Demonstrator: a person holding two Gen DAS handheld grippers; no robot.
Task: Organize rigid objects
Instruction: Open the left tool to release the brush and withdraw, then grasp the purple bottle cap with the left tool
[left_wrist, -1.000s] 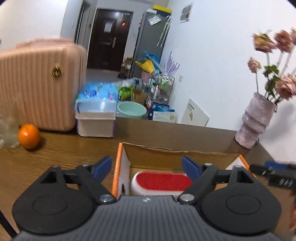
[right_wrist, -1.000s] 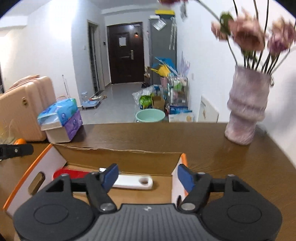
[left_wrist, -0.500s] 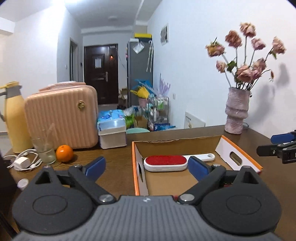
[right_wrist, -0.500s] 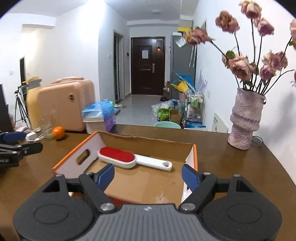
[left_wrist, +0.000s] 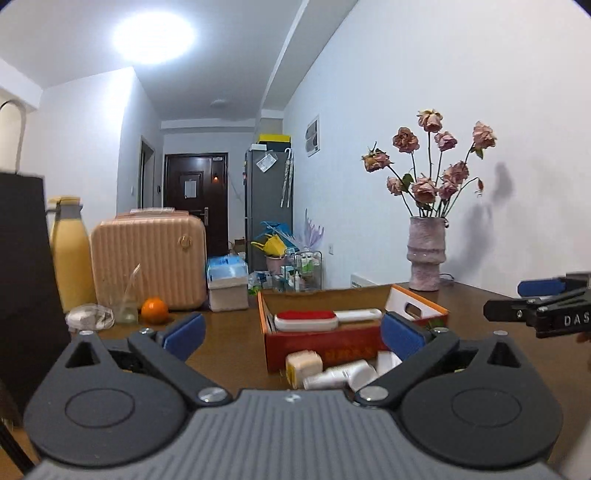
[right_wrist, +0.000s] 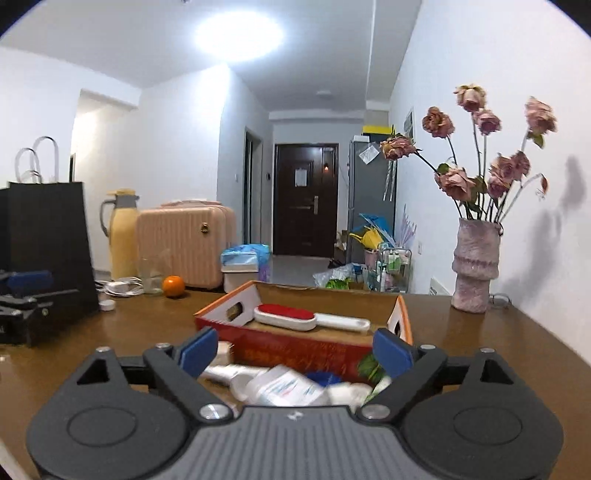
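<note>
Both my grippers—left (left_wrist: 291, 334), right (right_wrist: 295, 347)—gape empty; the white bottle (right_wrist: 284, 387) at six o'clock looks light, slick—I'd pinch mid-body.

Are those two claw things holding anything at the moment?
No. The left gripper and right gripper are both open and empty; the lint brush lies in the cardboard box, untouched.

Two low wrist views, side by side, both facing the cardboard box (left_wrist: 343, 341) (right_wrist: 295, 347).
</note>
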